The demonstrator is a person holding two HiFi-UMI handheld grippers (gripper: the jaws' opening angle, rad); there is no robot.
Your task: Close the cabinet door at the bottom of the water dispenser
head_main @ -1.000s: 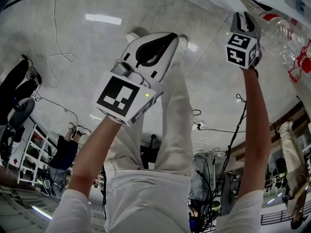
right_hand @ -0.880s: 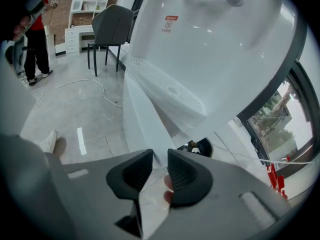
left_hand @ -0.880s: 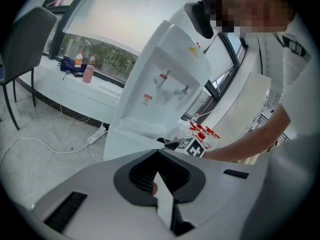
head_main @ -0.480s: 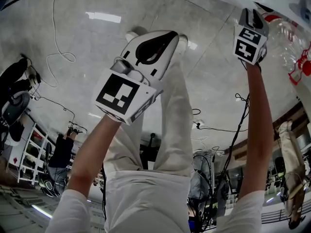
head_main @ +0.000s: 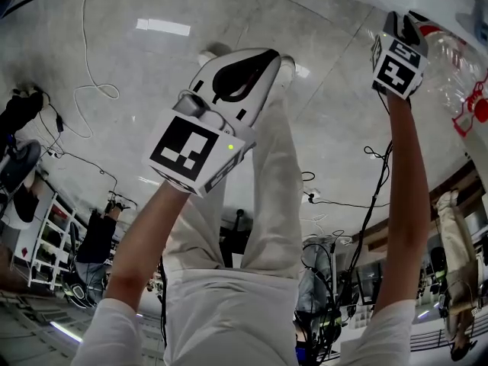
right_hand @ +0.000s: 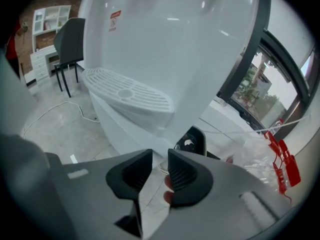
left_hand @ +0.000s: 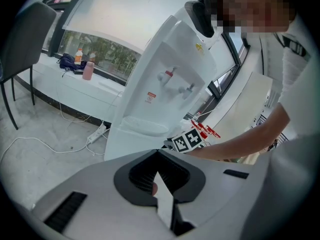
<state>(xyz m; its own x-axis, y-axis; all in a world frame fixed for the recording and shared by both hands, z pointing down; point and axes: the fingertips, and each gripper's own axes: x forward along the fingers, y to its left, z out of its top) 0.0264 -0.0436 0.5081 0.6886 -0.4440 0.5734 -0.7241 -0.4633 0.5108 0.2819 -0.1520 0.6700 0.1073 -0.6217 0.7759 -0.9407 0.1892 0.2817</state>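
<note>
Right gripper view: cabinet door point(right_hand: 122, 129), the white panel under the drip tray point(right_hand: 127, 91) left of centre, at the foot of the water dispenser point(right_hand: 195, 44) that fills the upper middle; whether it stands ajar cannot be told. Right gripper point(right_hand: 159, 160), lower centre just before that panel, jaws a narrow gap apart with only floor between them; clear plastic with red clips point(right_hand: 272, 159) at lower right, dark chair point(right_hand: 70, 39) at upper left. Left gripper view: left gripper point(left_hand: 156, 153), lower centre, jaw tips together on nothing, the dispenser beyond it at mid-frame.
</note>
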